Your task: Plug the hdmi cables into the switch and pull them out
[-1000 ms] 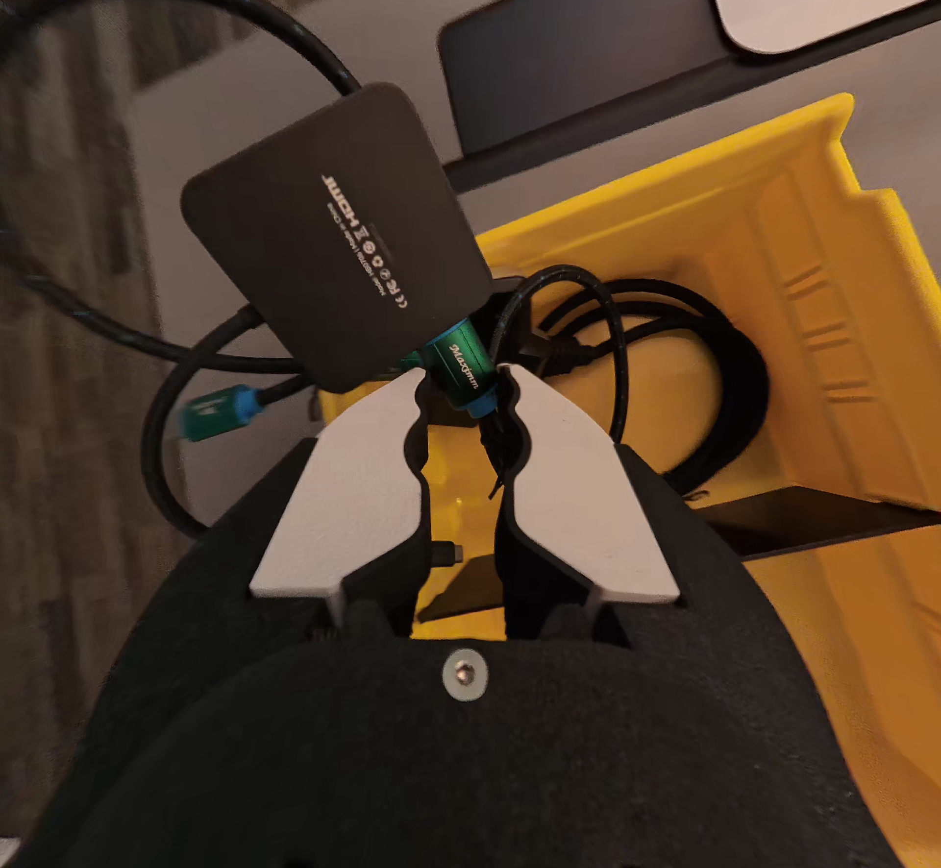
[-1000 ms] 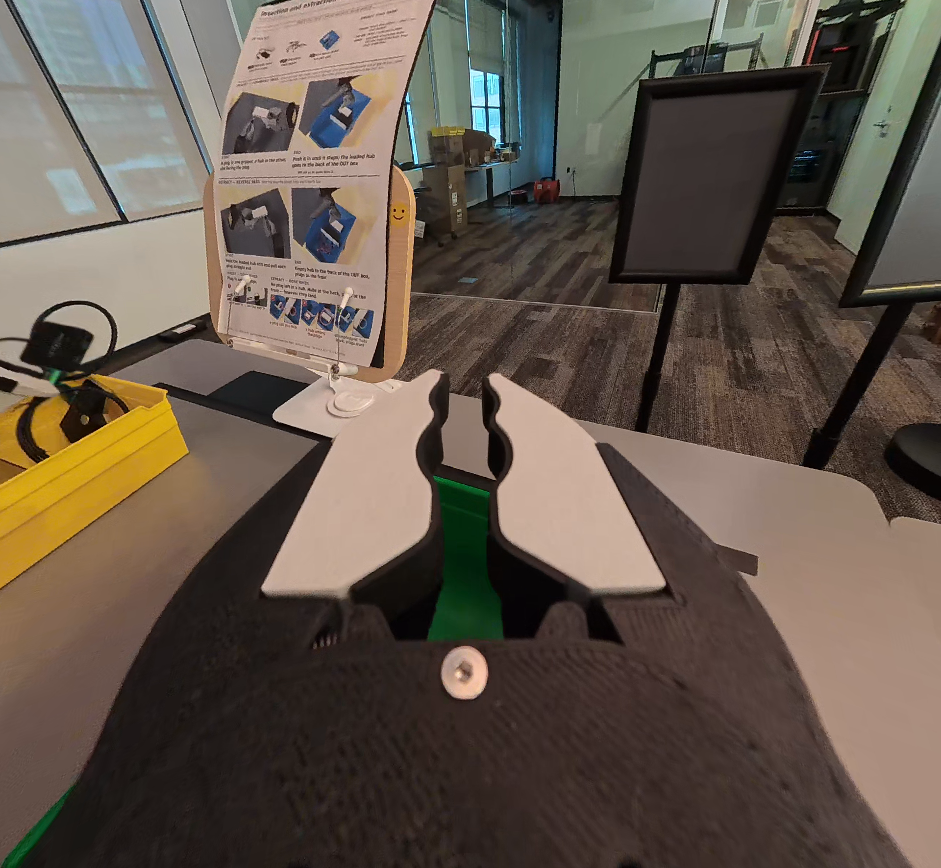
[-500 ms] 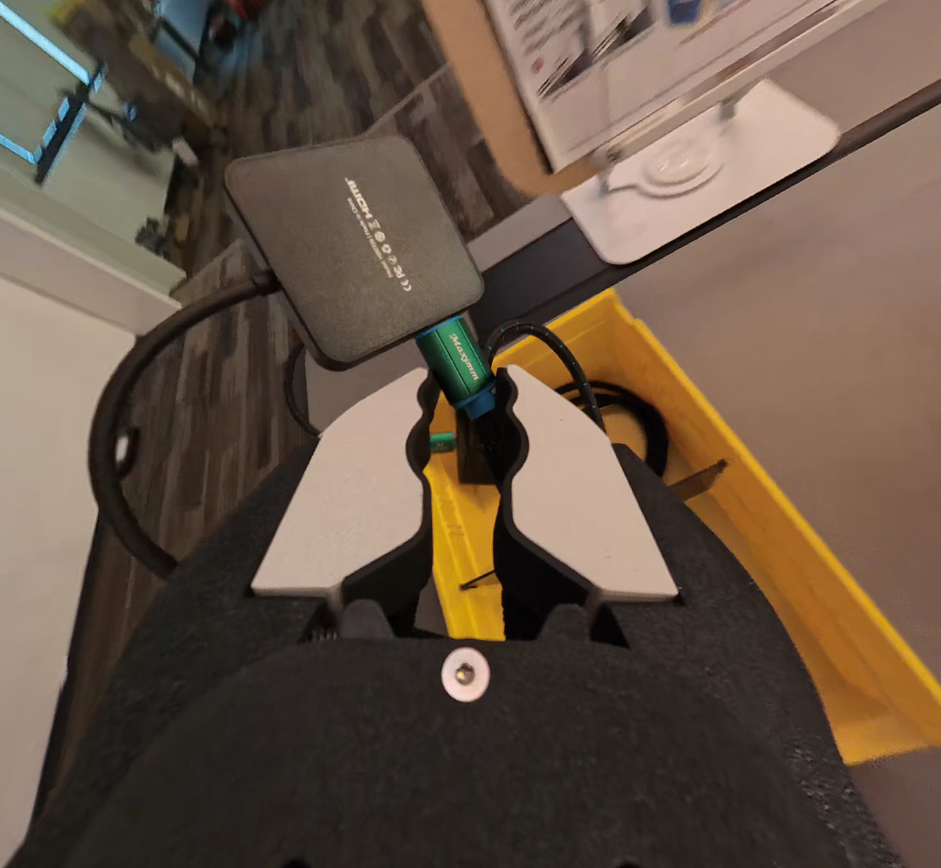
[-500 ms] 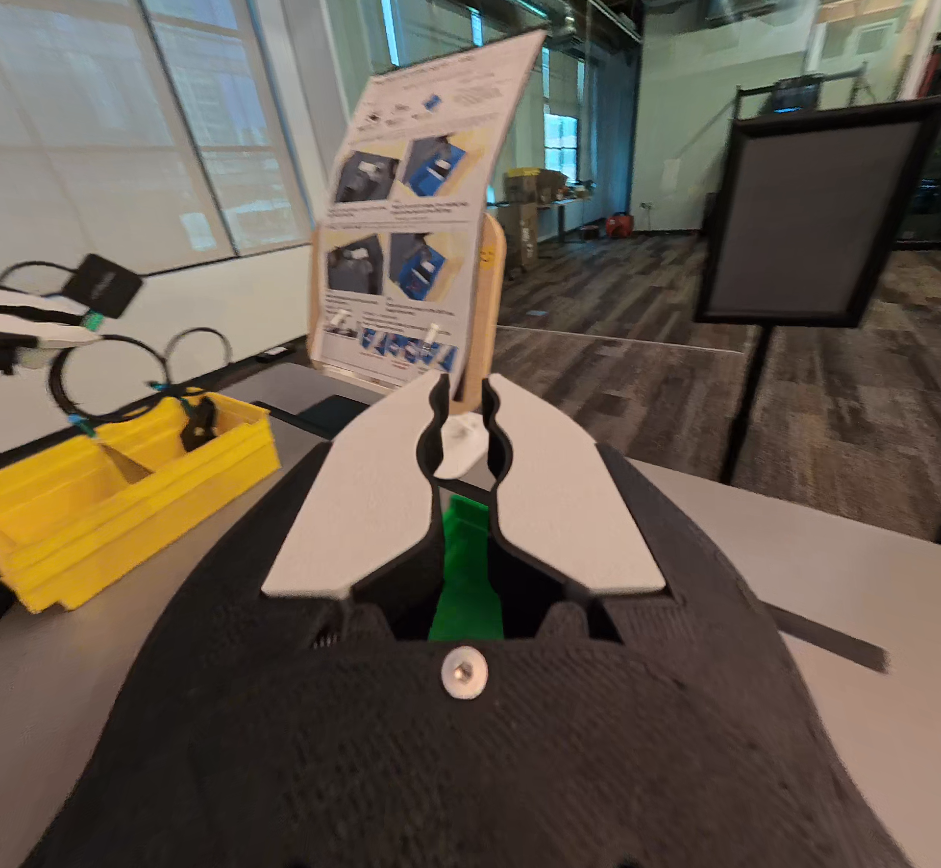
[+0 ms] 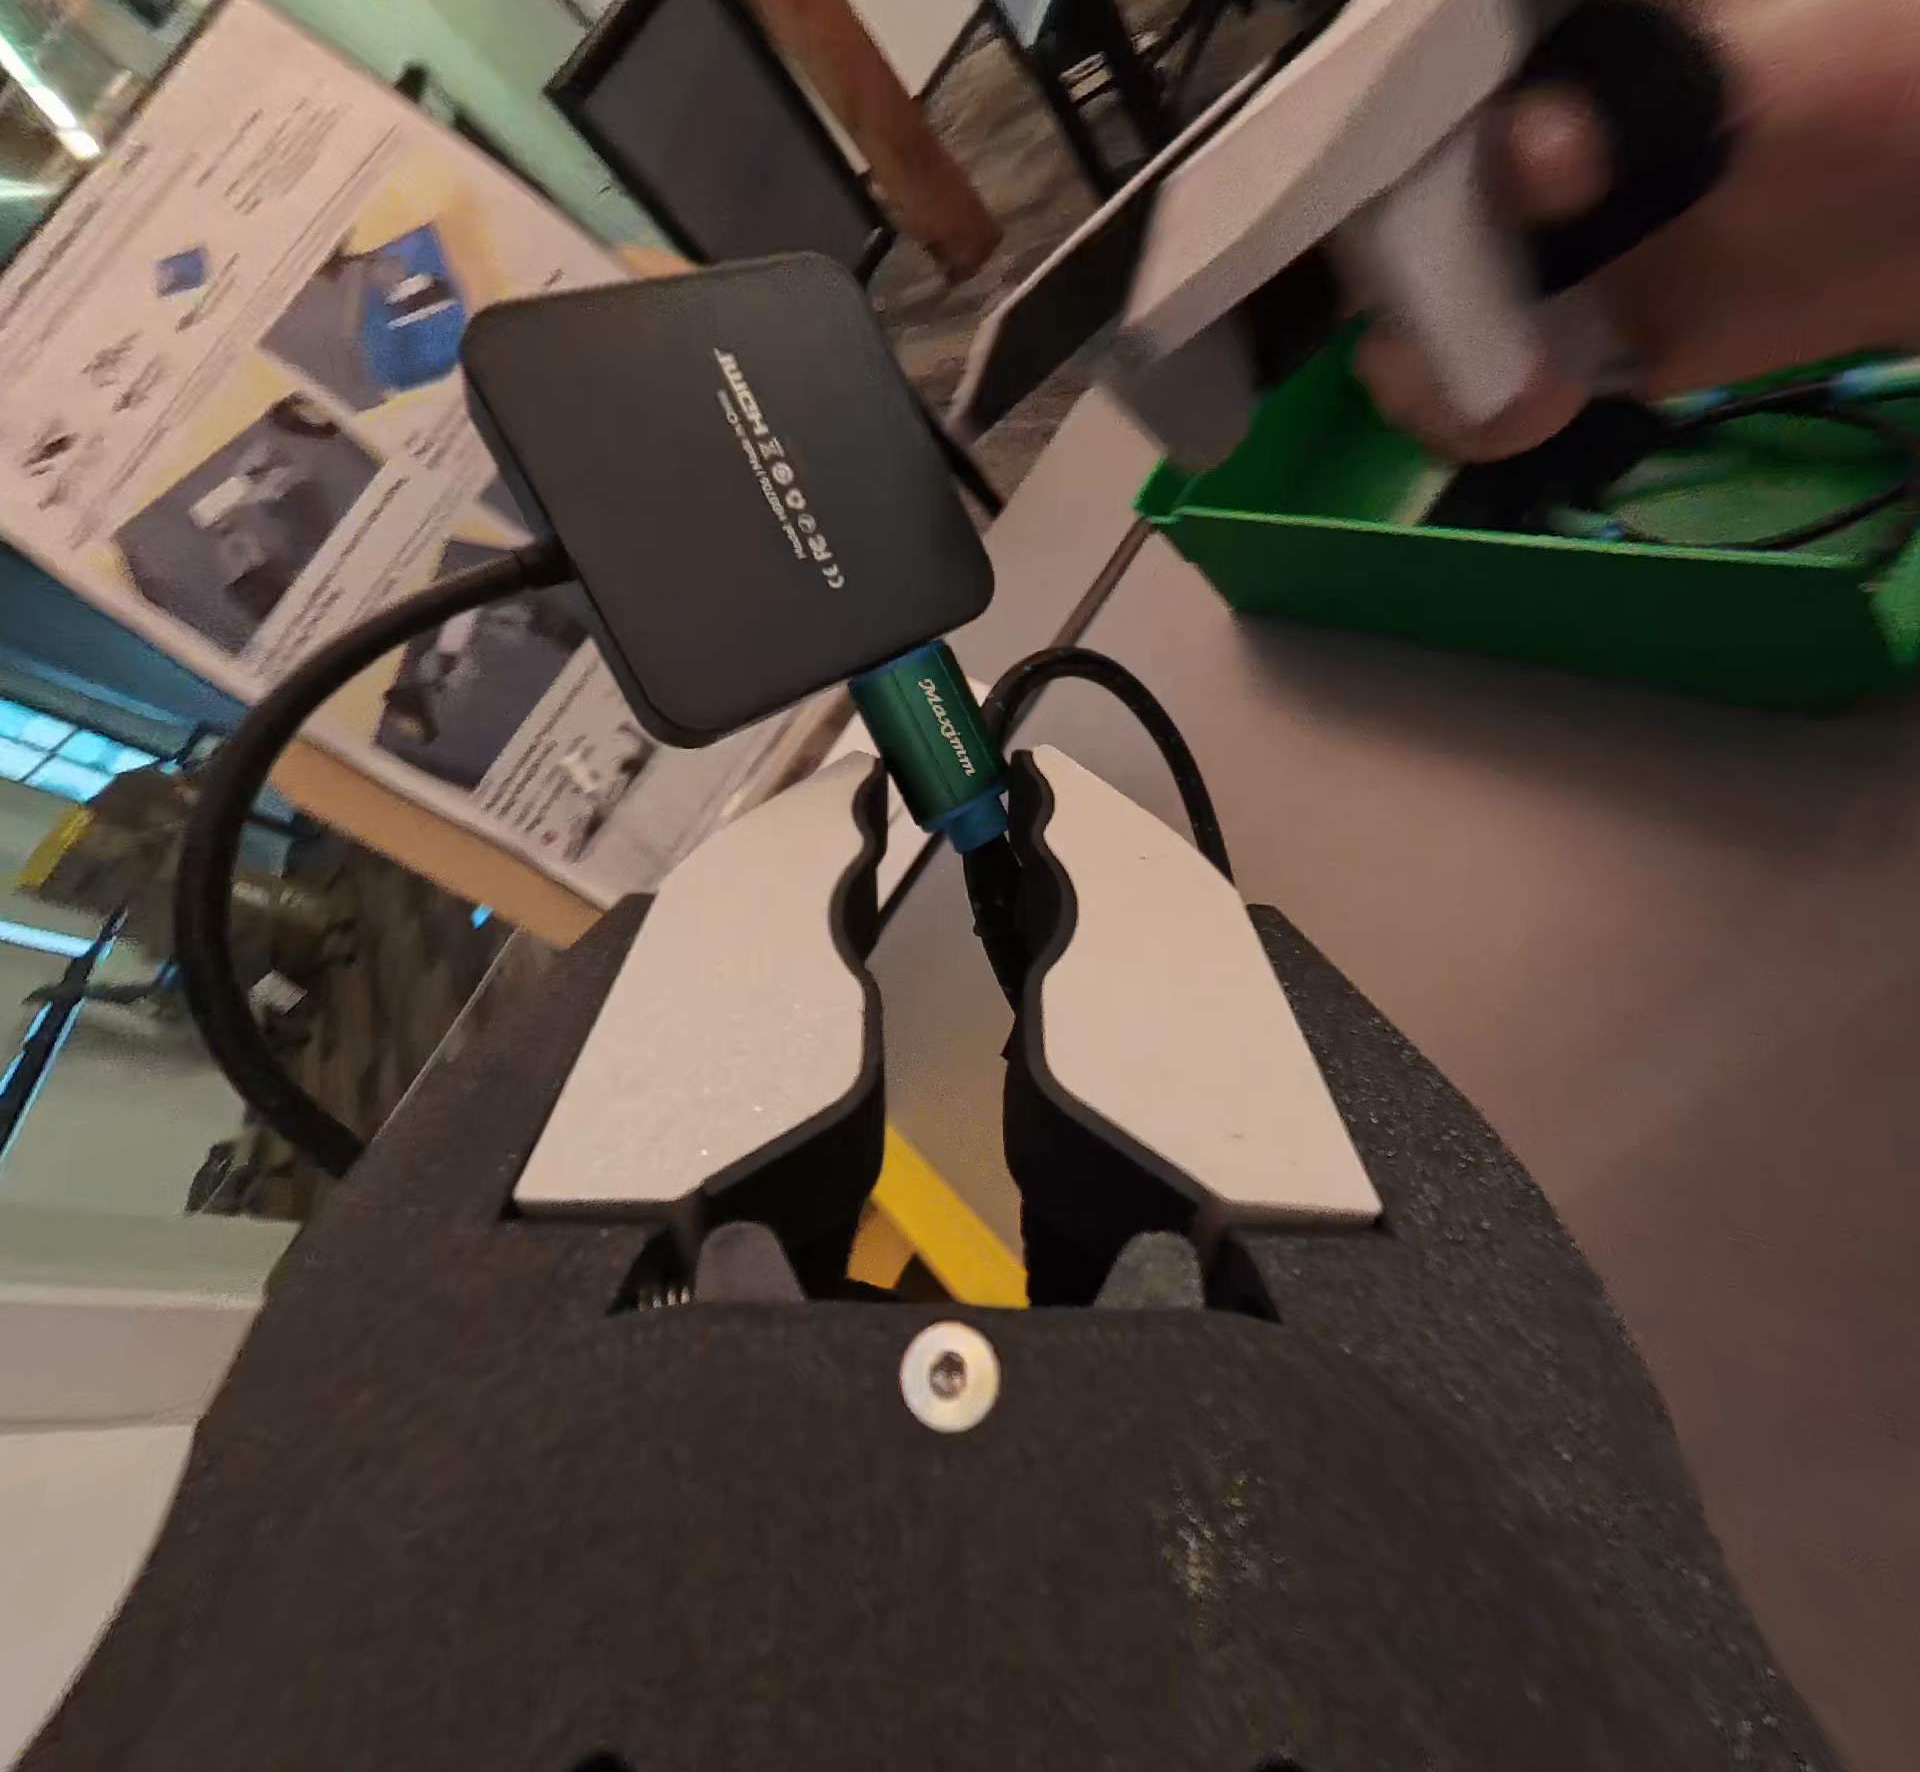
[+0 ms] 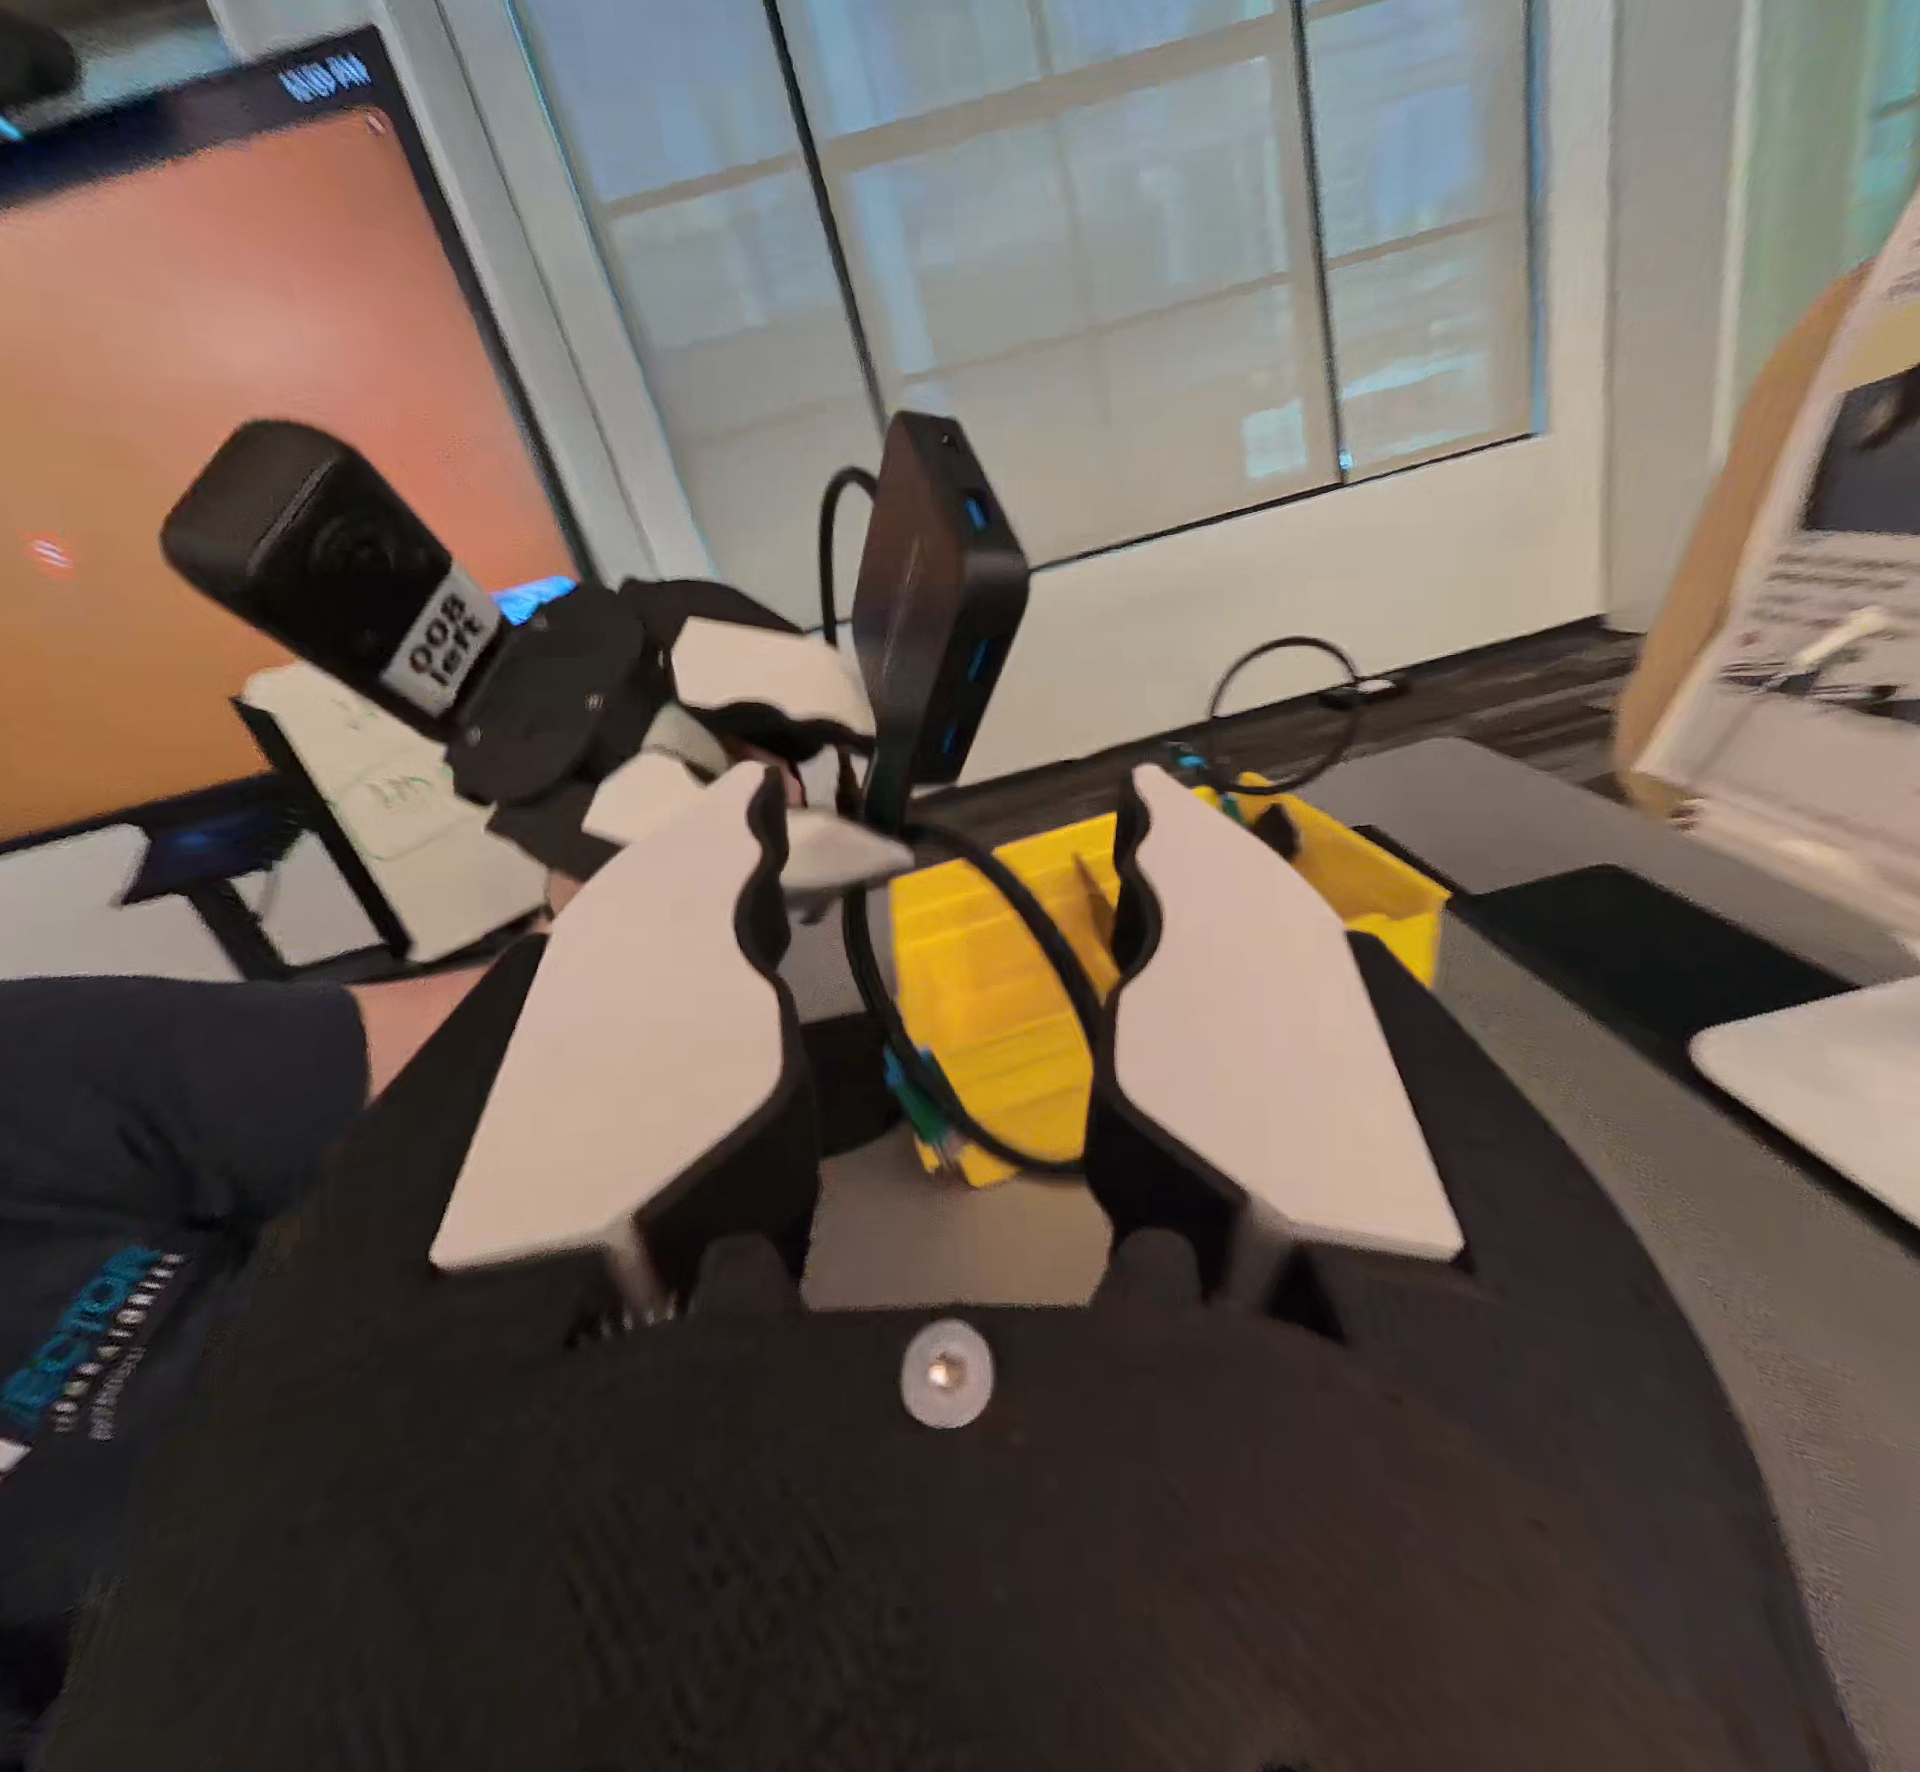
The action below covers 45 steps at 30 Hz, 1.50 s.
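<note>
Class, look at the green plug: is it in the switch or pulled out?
In. The green plug runs straight into the switch's edge, with no gap showing.

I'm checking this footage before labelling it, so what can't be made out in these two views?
- Left wrist view: right claw and hand blurred; green bin cut by the edge.
- Left wrist view: plug tip hidden inside the switch.
- Right wrist view: left claw grip hidden behind the switch.
</note>
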{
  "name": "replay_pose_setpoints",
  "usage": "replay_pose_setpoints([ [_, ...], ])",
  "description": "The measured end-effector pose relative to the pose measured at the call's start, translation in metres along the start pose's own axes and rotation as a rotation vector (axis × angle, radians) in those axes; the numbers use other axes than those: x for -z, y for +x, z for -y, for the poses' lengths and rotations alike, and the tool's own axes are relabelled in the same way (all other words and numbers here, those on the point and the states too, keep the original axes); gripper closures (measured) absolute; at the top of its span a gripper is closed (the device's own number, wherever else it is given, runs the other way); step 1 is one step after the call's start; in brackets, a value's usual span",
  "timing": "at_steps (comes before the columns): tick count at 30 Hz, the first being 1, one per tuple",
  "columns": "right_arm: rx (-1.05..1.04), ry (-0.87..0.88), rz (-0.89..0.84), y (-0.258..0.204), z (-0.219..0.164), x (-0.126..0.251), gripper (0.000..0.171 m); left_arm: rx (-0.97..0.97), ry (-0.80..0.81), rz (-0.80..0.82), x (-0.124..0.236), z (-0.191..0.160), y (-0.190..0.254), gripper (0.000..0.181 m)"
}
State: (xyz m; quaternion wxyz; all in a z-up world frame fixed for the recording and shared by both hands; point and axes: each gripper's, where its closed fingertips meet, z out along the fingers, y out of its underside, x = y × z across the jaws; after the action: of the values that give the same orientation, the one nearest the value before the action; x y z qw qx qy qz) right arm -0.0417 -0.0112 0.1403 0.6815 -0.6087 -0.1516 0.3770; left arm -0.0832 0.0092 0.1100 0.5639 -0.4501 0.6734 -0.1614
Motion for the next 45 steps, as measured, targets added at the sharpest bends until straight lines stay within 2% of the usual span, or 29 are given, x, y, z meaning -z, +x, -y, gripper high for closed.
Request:
replay_pose_setpoints([
  [3, -0.086, 0.053, 0.105, -0.009, -0.004, -0.009, 0.112, 0.004, 0.032, -0.081, -0.008, 0.01, 0.032, 0.159],
  [4, -0.1, 0.073, 0.14, -0.013, -0.003, -0.009, 0.122, 0.008, 0.035, -0.108, -0.011, 0.011, 0.039, 0.159],
  [5, -0.105, 0.064, 0.189, -0.018, -0.005, -0.007, 0.157, 0.01, 0.035, -0.131, -0.014, 0.011, 0.046, 0.159],
  [10, -0.33, -0.015, 0.156, 0.009, -0.018, 0.0, 0.159, 0.023, 0.061, -0.151, -0.017, 0.006, 0.053, 0.157],
  [15, -0.685, -0.163, 0.202, 0.025, -0.044, 0.01, 0.159, 0.01, 0.131, -0.141, 0.002, 0.003, 0.041, 0.136],
  [19, -0.871, -0.238, 0.265, 0.022, -0.06, 0.007, 0.159, -0.111, 0.157, -0.056, 0.008, 0.002, 0.022, 0.127],
  [23, -1.033, -0.33, 0.301, 0.016, -0.082, -0.003, 0.159, -0.32, 0.078, -0.136, -0.009, -0.017, 0.043, 0.115],
  [29, -1.122, -0.441, 0.314, 0.007, -0.106, -0.01, 0.159, -0.491, 0.089, -0.163, -0.031, -0.04, 0.062, 0.138],
  [33, -1.163, -0.48, 0.362, 0.003, -0.115, -0.01, 0.158, -0.507, 0.129, -0.187, -0.032, -0.045, 0.066, 0.139],
  [36, -1.123, -0.495, 0.378, 0.001, -0.115, -0.009, 0.157, -0.52, 0.132, -0.157, -0.031, -0.046, 0.064, 0.145],
  [39, -1.089, -0.503, 0.411, -0.002, -0.106, -0.004, 0.142, -0.528, 0.119, -0.096, -0.031, -0.046, 0.054, 0.154],
  [45, -0.909, -0.583, 0.375, -0.008, -0.095, 0.015, 0.147, -0.461, 0.089, -0.049, -0.025, -0.05, 0.029, 0.162],
])
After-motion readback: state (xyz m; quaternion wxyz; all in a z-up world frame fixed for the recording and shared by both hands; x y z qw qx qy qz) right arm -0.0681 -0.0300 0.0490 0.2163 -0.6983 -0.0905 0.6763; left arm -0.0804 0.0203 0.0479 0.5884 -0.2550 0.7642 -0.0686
